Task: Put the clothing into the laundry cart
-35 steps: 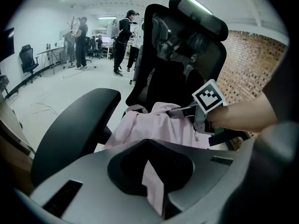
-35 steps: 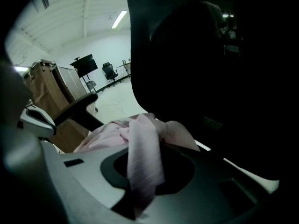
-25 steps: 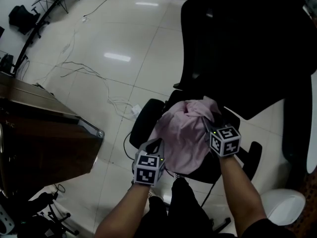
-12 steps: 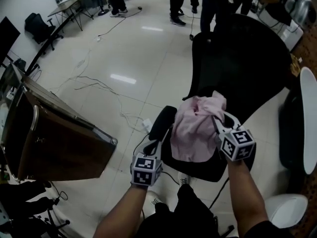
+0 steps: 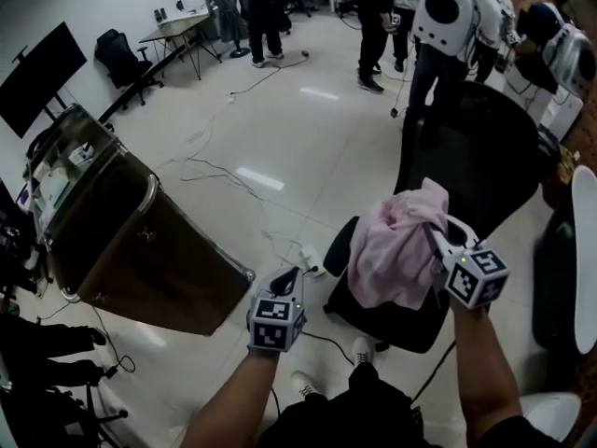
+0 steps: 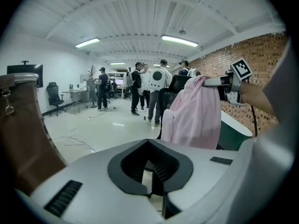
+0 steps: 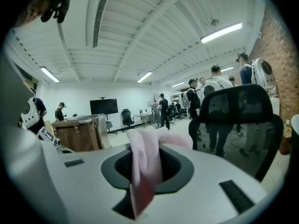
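Note:
A pink garment [image 5: 394, 245] hangs in the air over the seat of a black office chair [image 5: 480, 152], and my right gripper [image 5: 434, 236] is shut on its top edge. In the right gripper view the pink cloth [image 7: 145, 164] fills the gap between the jaws. The left gripper view shows the same garment [image 6: 196, 113] dangling from the right gripper [image 6: 219, 81]. My left gripper [image 5: 291, 276] is lower and to the left, shut with nothing in it [image 6: 152, 169]. The brown laundry cart [image 5: 140, 241] stands on the floor at the left, its top open, and also shows as a cart [image 7: 77, 134] in the right gripper view.
Cables [image 5: 224, 171] trail across the glossy floor between the cart and the chair. Several people [image 5: 373, 7] stand at the far end near desks. A dark monitor [image 5: 37, 77] is on the left wall. A white round table edge [image 5: 585, 250] lies at the right.
The right gripper has lifted the pink garment up off the chair seat. The head view has tilted up, bringing the cart and the people into sight. The left gripper has stayed low and shut.

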A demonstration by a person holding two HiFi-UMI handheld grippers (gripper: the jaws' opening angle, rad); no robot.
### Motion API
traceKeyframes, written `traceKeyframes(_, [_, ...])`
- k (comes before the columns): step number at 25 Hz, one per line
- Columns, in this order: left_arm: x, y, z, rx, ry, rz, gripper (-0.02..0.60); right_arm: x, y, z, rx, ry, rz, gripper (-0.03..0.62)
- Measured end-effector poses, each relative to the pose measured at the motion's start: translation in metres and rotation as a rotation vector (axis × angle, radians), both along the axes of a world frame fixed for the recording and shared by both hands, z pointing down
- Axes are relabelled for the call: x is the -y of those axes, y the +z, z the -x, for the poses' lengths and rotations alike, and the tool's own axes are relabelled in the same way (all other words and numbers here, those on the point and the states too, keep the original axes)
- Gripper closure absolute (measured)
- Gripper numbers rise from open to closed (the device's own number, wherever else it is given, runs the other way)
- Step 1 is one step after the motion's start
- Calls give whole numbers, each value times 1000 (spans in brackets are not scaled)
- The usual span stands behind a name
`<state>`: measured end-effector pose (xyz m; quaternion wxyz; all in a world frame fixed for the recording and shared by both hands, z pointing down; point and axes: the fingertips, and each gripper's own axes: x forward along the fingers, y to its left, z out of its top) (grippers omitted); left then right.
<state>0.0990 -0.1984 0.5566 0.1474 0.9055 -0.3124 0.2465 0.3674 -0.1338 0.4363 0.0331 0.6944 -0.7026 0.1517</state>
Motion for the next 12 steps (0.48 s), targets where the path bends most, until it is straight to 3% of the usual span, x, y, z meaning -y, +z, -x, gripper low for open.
traceKeyframes(6, [0,-33,48,-33,-68,-43,581,6,-45,61,21,-108,-58,519])
traceKeyframes(12, [11,-69,103,-68,-144,-113,581,25,-107,122,84,-185,-194,519])
